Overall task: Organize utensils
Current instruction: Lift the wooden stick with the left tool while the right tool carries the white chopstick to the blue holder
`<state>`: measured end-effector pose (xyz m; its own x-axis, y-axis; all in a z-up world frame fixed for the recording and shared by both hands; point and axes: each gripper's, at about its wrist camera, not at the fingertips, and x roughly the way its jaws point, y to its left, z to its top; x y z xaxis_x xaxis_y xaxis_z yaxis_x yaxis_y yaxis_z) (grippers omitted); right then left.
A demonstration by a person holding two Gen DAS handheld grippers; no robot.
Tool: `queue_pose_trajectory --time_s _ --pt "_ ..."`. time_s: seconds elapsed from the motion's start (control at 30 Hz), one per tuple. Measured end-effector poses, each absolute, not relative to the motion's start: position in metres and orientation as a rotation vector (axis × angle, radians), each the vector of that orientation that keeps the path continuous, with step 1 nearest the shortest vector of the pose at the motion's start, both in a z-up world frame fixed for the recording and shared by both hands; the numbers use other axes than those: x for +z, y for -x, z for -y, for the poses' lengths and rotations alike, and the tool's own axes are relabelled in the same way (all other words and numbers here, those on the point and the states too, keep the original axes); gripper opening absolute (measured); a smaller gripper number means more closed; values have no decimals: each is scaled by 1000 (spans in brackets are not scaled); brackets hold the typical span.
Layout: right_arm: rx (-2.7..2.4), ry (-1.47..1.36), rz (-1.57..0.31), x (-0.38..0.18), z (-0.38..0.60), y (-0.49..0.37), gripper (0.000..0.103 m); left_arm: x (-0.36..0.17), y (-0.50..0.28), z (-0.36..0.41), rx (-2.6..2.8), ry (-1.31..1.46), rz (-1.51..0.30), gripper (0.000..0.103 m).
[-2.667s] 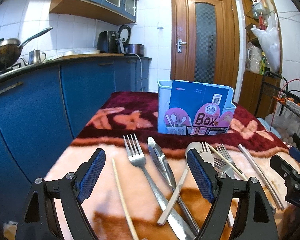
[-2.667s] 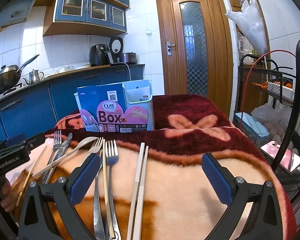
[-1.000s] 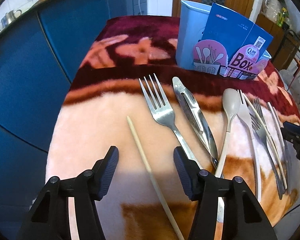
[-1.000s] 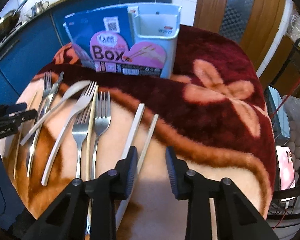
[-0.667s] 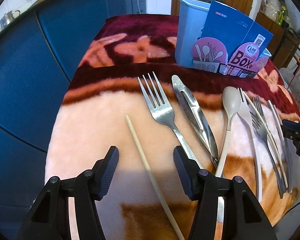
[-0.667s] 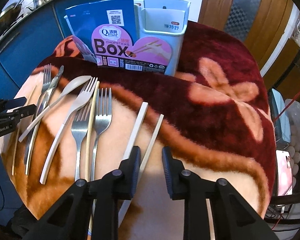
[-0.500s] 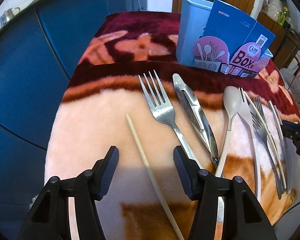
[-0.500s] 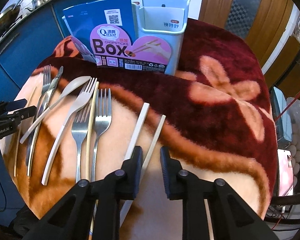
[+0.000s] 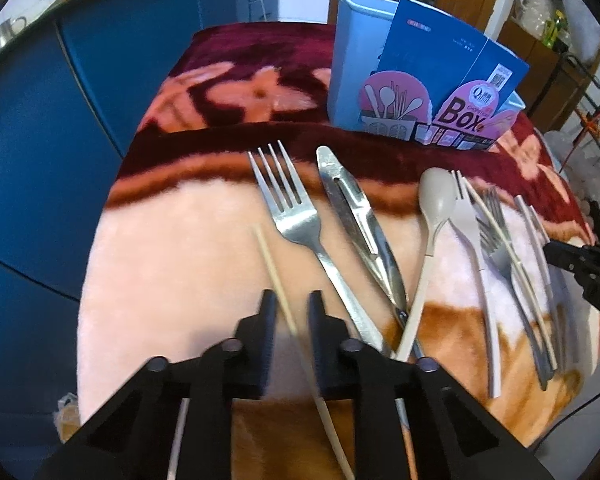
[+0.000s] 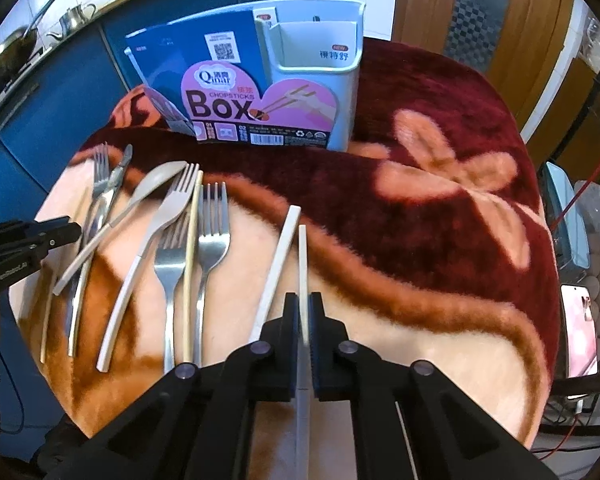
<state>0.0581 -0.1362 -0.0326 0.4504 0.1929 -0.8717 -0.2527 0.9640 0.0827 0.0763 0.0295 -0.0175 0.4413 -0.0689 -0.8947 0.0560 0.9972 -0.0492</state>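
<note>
Blanketed table [image 10: 440, 208], forks [image 10: 214, 236], utensil box [image 10: 312, 76]

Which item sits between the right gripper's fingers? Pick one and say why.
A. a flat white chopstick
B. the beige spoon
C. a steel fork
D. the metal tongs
A: in the right wrist view the right gripper has its jaws shut on a flat white chopstick; its twin lies beside it on the blanket.

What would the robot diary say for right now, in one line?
left gripper: closing around wooden chopstick | right gripper: shut on white chopstick | holder box: empty as seen
</note>
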Motion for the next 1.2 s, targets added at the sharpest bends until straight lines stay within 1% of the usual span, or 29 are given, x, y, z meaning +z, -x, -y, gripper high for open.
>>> queue_pose_trajectory --time_s 0.17,0.33,0.83,1.2 --pt "280 50 -1023 -24 136 -49 6 -15 -71 -33 -115 67 -1096 4" --pt "274 53 -974 -15 133 -41 6 -4 -60 -31 -153 102 -1028 4" --pt "286 38 -782 24 125 -18 6 61 -37 -14 -206 105 -724 4" --pt "303 -15 -538 73 129 -18 6 105 -63 7 -248 95 -544 4"
